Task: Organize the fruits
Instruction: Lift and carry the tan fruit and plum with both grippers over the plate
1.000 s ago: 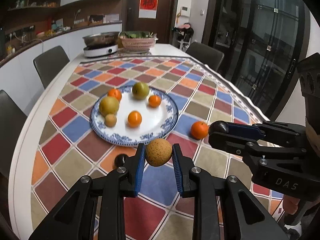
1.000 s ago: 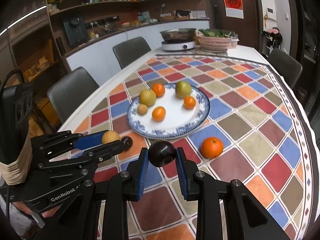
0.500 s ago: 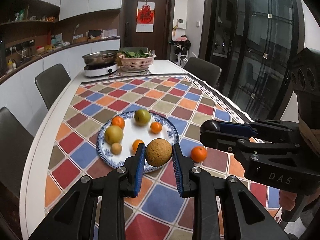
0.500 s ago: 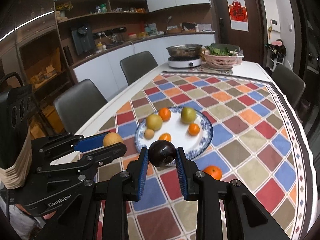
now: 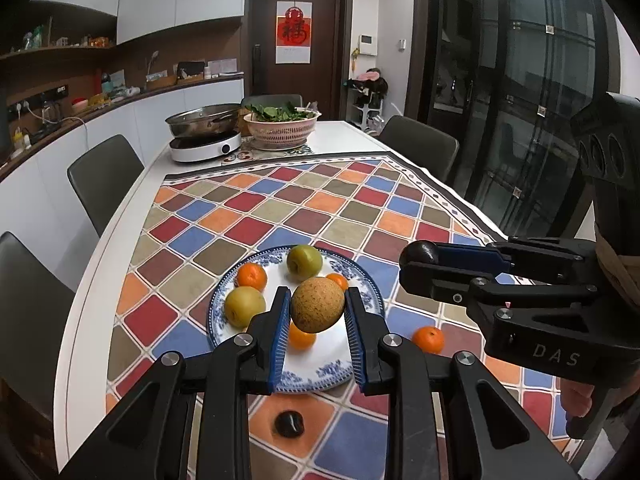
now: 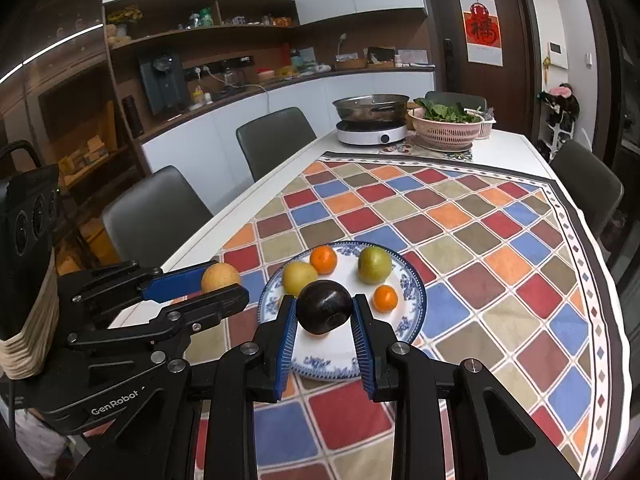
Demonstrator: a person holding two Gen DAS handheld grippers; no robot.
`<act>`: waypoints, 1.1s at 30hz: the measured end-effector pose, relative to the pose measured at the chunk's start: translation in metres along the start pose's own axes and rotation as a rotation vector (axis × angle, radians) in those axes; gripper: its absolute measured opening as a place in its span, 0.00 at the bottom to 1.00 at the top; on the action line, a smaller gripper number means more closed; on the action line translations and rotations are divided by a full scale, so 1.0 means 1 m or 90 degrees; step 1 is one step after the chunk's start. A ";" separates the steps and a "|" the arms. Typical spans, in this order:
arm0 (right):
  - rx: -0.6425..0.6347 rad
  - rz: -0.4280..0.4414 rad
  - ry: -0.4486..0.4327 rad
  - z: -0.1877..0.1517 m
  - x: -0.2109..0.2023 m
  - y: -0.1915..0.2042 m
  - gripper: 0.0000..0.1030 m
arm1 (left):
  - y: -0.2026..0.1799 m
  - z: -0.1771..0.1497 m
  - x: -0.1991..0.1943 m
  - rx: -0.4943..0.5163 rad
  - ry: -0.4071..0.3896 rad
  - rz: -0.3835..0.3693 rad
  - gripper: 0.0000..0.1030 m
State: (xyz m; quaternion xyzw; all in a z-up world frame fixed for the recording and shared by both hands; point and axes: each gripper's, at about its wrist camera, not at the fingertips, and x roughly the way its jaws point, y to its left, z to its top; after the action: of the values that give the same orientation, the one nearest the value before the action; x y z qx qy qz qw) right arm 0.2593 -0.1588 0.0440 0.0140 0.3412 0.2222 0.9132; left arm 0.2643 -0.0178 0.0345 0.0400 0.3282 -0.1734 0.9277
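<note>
Left gripper is clamped on a speckled brown fruit, right gripper clamped on a dark plum, both above the plate. A loose orange lies on the tablecloth at the plate's three o'clock, another dark fruit at six o'clock.

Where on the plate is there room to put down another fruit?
The plate is bare on its near half, between the small orange and the near rim. The far half is crowded: yellow fruit, orange and green fruit sit close together.
</note>
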 end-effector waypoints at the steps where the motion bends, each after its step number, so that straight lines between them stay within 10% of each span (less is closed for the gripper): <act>1: 0.003 -0.001 0.004 0.003 0.005 -0.003 0.28 | 0.001 0.002 0.004 0.000 0.002 0.000 0.26; 33: -0.017 0.005 0.143 0.022 0.140 -0.034 0.28 | 0.058 0.014 0.130 -0.028 0.105 -0.027 0.26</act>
State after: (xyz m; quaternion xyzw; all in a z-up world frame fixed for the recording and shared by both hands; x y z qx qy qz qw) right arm 0.3802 -0.1288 -0.0313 -0.0221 0.4385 0.2305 0.8684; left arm 0.3870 -0.0050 -0.0381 0.0264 0.4078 -0.1820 0.8944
